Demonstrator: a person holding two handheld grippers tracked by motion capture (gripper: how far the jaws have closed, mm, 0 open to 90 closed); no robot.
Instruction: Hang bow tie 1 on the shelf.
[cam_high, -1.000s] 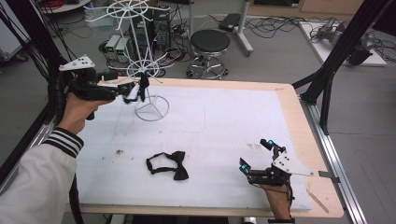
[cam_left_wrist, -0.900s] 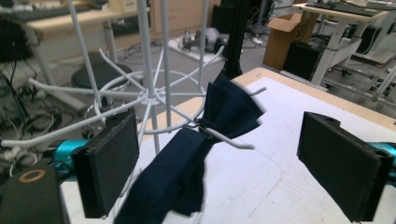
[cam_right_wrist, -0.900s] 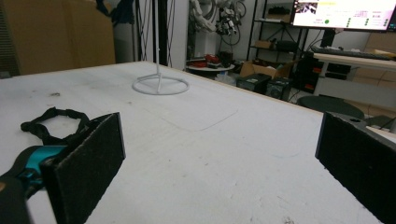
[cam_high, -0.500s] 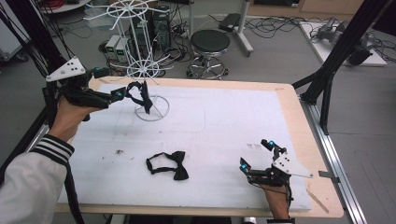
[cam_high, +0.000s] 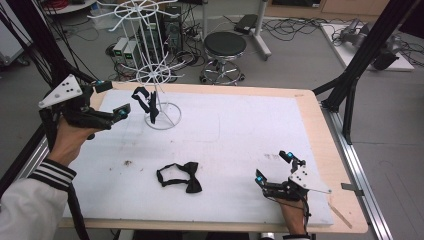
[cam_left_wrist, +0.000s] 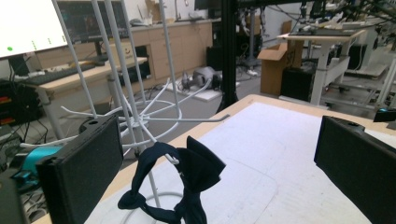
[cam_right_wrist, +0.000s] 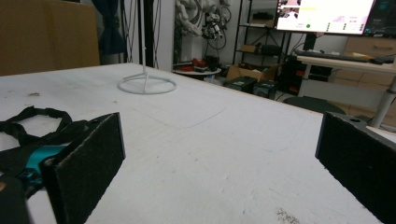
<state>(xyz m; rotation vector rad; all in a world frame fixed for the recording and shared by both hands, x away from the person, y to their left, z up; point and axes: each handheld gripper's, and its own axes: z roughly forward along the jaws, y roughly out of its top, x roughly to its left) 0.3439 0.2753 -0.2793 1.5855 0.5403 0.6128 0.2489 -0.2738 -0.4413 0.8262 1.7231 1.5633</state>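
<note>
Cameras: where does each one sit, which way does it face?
High view: above the person's side, facing forward and down on the table; both forearms, left hand-held gripper and right hand-held gripper show.
Left gripper view: on the left hand-held gripper, facing the rack and hung bow tie between open jaws.
Right gripper view: on the right hand-held gripper, low across the table, open jaws.
Shared: the rack shows in all three views.

Even, soft overhead light fills the room, casting only faint shadows on the white table (cam_high: 240, 135). Everything looks slightly soft and grainy. A bright monitor (cam_right_wrist: 327, 16) glares, washed out, behind.
</note>
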